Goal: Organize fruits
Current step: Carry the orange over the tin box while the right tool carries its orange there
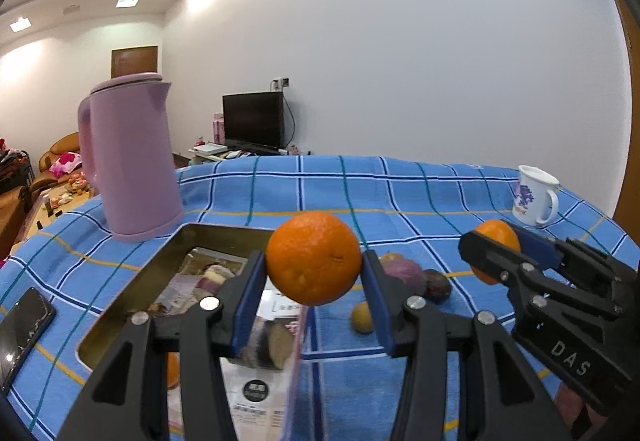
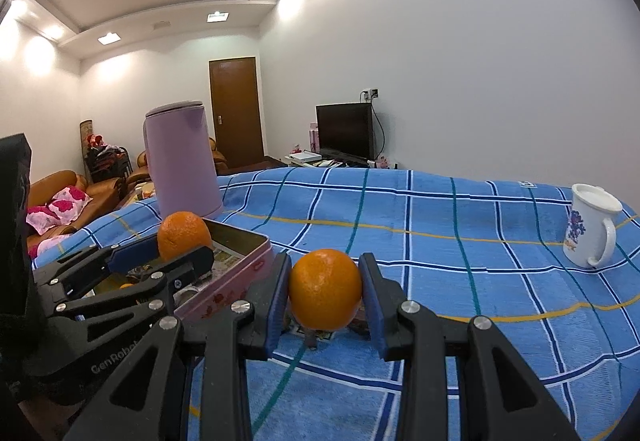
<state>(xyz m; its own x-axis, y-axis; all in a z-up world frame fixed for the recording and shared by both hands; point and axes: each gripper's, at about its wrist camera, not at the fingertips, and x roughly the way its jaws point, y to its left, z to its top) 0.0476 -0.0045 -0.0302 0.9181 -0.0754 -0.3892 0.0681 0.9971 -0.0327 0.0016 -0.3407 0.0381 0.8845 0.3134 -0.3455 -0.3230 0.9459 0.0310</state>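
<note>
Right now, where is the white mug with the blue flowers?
The mug stands upright on the blue checked tablecloth, at the far right in both views, well away from the pink kettle.

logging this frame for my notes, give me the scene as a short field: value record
surface: table under a blue checked cloth
left hand-held gripper: shut on a large orange, held above the tin's edge
right hand-held gripper: shut on a smaller orange, held beside the tin
container: open pink tin, paper-lined, some fruit already inside
loose fruit: purple fruits and a small yellow fruit on the cloth
other items: pink kettle, white mug, phone
</note>
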